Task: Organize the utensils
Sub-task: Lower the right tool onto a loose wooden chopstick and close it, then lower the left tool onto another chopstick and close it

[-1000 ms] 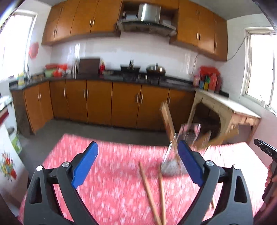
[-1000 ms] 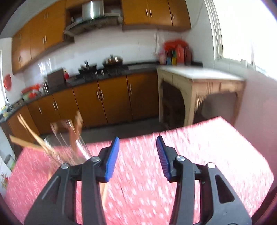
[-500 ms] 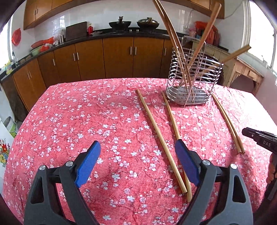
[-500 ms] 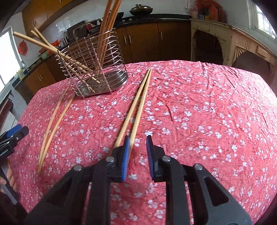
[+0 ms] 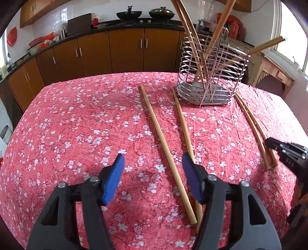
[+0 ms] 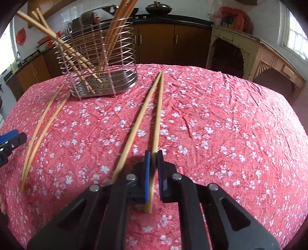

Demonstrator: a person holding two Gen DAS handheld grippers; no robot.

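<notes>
Lying on the red floral-clothed counter, a long pale wooden chopstick was pinched at its near end by the downward-tilted right claw; the left claw was closing astride another chopstick.

Four chopsticks lie loose on the desk: one pair left of the holder and one pair to its right. There is one wire holder, and about five more chopsticks stand in it, though where they cross the count is not certain. Two hand-held grippers show, the left and the right, and two woks sit on the stove behind.
</notes>
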